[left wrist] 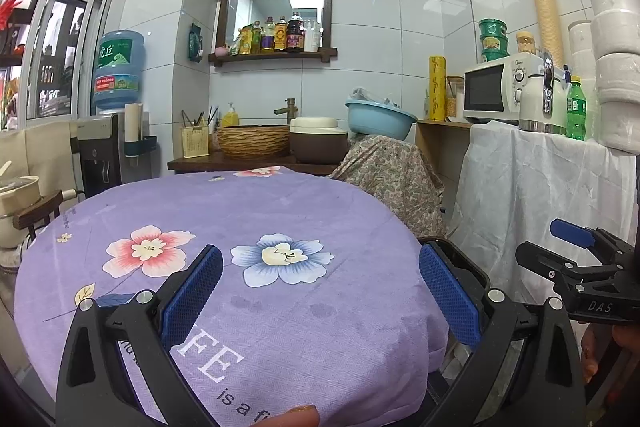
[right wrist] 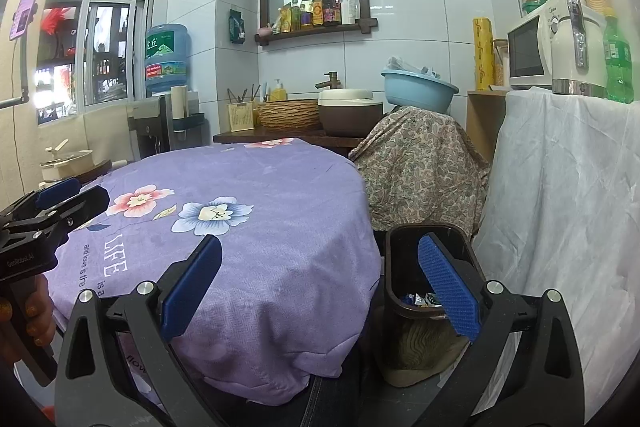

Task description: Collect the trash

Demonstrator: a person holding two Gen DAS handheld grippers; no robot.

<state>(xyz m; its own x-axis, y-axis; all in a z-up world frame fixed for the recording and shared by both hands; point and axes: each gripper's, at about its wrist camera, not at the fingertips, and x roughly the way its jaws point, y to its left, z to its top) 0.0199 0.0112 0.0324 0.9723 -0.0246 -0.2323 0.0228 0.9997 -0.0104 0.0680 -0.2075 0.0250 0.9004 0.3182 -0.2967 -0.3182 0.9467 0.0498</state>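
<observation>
Left wrist: white-tiled kitchen, round table (left wrist: pixel 280 211) under a purple flower-print cloth, nothing lying on it. Far right, a microwave (left wrist: pixel 500 93) on a white-draped stand. Left gripper (left wrist: pixel 320 295) spread wide, holding nothing. Right gripper (left wrist: pixel 576 247) poking in at the right edge, can't tell how open.

Right wrist: same table, sink counter far behind. Dark trash bin (right wrist: pixel 394 267) low, just right of the table, a few crumpled wrappers (right wrist: pixel 420 299) inside. Right gripper (right wrist: pixel 320 291) wide open, empty, right pad over the bin.
</observation>
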